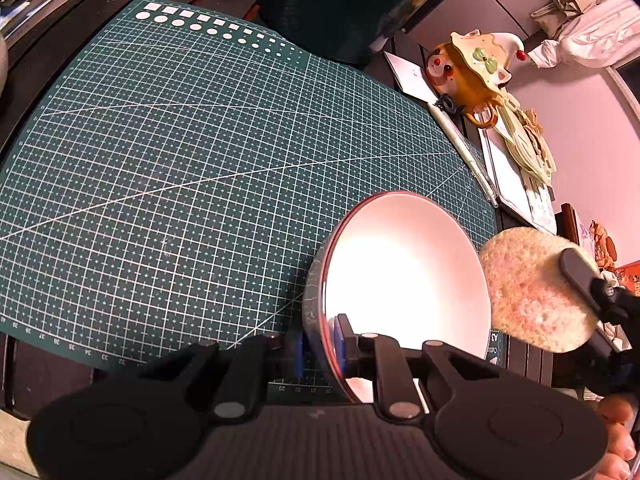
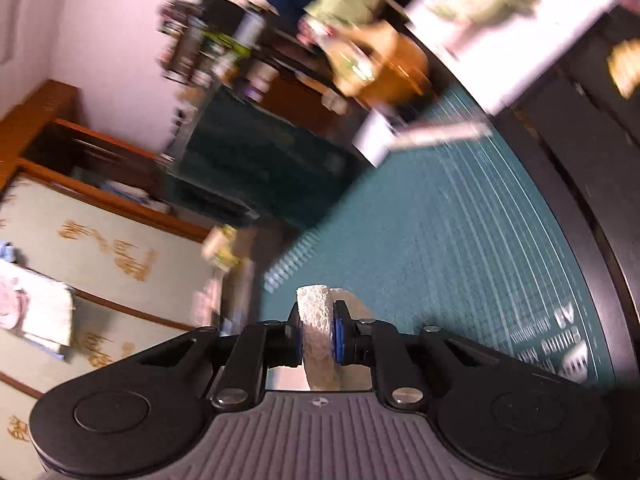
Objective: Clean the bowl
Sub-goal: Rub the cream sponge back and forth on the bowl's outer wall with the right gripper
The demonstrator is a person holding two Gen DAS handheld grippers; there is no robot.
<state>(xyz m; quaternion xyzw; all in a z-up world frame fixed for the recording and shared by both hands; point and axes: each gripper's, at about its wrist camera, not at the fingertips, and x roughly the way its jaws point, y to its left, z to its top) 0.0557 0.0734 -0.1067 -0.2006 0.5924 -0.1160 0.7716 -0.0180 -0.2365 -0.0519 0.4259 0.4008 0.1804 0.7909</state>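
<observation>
Here, a white bowl [image 1: 404, 280] with a thin red rim and a grey speckled outer wall stands tilted on its edge over the near right corner of a green cutting mat [image 1: 192, 160], its glossy inside turned toward the right and catching a bright glare. The left gripper [image 1: 334, 340] is clamped narrowly on the bowl's lower rim, one blue-padded finger on the outside wall and the other inside.

Just to the right of the bowl, a round, pale, fuzzy sponge [image 1: 536, 292] is pinched between the fingers of the right gripper [image 2: 316, 334]; whether the sponge touches the bowl's far rim cannot be told. In the right wrist view the sponge [image 2: 316, 332] shows edge-on, squeezed between the two blue pads, while everything beyond it is smeared by motion blur. Fingertips of a person's hand [image 1: 618, 440] show at the lower right corner of the left wrist view.

The gridded mat lies on a dark bench [image 1: 48, 372]. Past the mat's right edge lie a pen [image 1: 464, 152], white papers [image 1: 408, 72] and an orange ceramic teapot [image 1: 468, 76] with a cream lid and a clown-like face. A pink wall [image 1: 580, 128] rises behind them, and white cloth [image 1: 600, 36] is heaped at the upper right.
</observation>
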